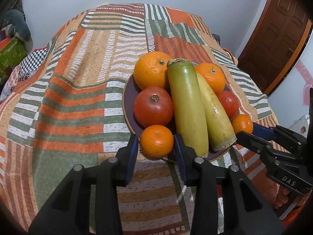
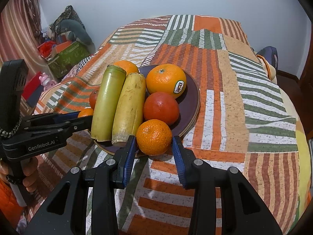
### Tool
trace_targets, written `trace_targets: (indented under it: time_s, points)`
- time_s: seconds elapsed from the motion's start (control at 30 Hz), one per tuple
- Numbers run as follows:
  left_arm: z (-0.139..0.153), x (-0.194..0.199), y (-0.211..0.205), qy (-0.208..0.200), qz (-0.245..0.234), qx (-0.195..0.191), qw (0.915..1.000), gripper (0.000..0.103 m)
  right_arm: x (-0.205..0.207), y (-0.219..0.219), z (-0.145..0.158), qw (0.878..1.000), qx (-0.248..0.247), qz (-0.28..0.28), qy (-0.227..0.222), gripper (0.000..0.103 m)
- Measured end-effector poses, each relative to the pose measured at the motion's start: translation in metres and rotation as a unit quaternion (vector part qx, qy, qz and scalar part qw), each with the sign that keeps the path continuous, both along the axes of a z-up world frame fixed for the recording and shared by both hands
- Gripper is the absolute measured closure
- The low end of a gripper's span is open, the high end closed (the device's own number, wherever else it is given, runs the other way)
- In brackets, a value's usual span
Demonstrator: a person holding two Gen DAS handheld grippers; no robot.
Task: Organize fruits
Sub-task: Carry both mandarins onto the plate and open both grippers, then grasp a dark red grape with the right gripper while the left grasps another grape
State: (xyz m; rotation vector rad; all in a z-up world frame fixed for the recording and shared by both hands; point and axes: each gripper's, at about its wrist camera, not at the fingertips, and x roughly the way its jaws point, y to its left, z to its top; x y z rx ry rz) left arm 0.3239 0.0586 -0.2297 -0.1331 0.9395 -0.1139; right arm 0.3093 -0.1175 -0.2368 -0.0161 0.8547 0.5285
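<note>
A dark purple plate [image 1: 130, 90] [image 2: 190, 99] on the patterned bedspread holds oranges, two tomatoes, small mandarins and two yellow-green stalk pieces [image 1: 186, 105] [image 2: 106, 101]. My left gripper [image 1: 156, 144] has its blue pads on both sides of a small mandarin [image 1: 157, 141] at the plate's near edge, touching or nearly so. My right gripper [image 2: 153, 140] likewise brackets another mandarin [image 2: 154, 137]; that mandarin also shows in the left wrist view [image 1: 242, 123], with the right gripper [image 1: 254, 132] around it. A big orange with a sticker [image 2: 166, 83] and a tomato [image 2: 161, 108] lie behind.
The bedspread [image 1: 78, 98] covers a bed that drops off at its sides. Boxes and clutter [image 2: 64, 52] stand at the left. A wooden door [image 1: 273, 39] is at the right. A bag [image 2: 270, 54] sits at the far right corner.
</note>
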Motion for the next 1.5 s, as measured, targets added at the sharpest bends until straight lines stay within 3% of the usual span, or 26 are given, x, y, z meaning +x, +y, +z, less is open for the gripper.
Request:
trace_targets:
  time_s: [0.17, 0.27, 0.9, 1.13, 1.5]
  points:
    - [0.006, -0.005, 0.004, -0.010, 0.006, -0.002, 0.9999, 0.044, -0.001, 0.004, 0.002, 1.000, -0.016, 0.008, 0.000, 0.068]
    - [0.013, -0.012, 0.007, -0.016, 0.007, -0.012, 0.9998, 0.044, -0.003, 0.004, 0.002, 1.000, -0.019, 0.012, 0.000, 0.062]
    - [0.062, -0.091, -0.013, -0.051, -0.021, 0.004, 0.9985, 0.044, -0.057, -0.013, 0.041, 1.000, -0.011, -0.002, -0.028, 0.062]
    - [0.058, -0.116, -0.019, -0.037, -0.028, 0.005, 0.9989, 0.040, -0.078, -0.016, 0.031, 1.000, -0.018, -0.002, -0.016, 0.062]
    - [0.028, -0.134, -0.030, 0.004, -0.045, 0.003, 0.9990, 0.040, -0.093, -0.008, -0.007, 0.999, -0.025, 0.014, 0.043, 0.062]
